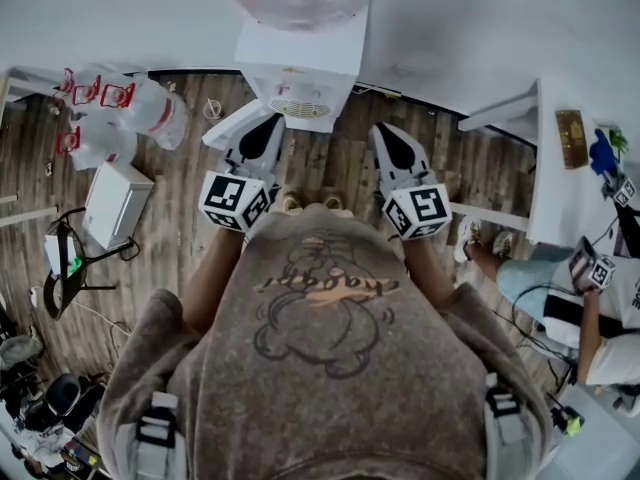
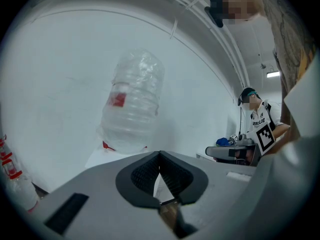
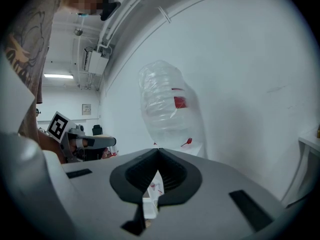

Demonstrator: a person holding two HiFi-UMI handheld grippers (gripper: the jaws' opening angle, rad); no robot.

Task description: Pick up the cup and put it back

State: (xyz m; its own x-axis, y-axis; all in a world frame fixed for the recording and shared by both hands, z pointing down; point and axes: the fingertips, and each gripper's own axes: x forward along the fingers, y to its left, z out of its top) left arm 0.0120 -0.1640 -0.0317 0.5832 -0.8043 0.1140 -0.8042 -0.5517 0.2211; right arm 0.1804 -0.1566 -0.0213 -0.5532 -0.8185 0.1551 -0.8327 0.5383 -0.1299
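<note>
To the left of the dispenser (image 1: 300,68), spare bottles (image 1: 130,113) lie on the floor, and nearer to me there is a white box (image 1: 115,200). I stand right in front of the dispenser, and the big bottle (image 2: 132,106) sits on top of it.

My left gripper (image 1: 268,128) points almost level at the dispenser's left front corner. Its own view shows the jaws tip to tip, with nothing between them. My right gripper (image 1: 388,133) points the same way, just right of the dispenser's front. Its jaws are also together and hold nothing.

I cannot find the cup in any view. Under the closed tips of the right gripper I see a small white piece with red marks. It is low on the dispenser's front, but I cannot tell if it is a cup or a part of the machine. If the cup is there, it is ahead of me and between the two grippers. The left tip looks a little nearer to the dispenser.

With both grippers empty, this fits a cup waiting to be taken, and also a cup already set back.

To the right of the dispenser stands a table (image 1: 560,188), and another person (image 1: 600,298) sits beside it.
</note>
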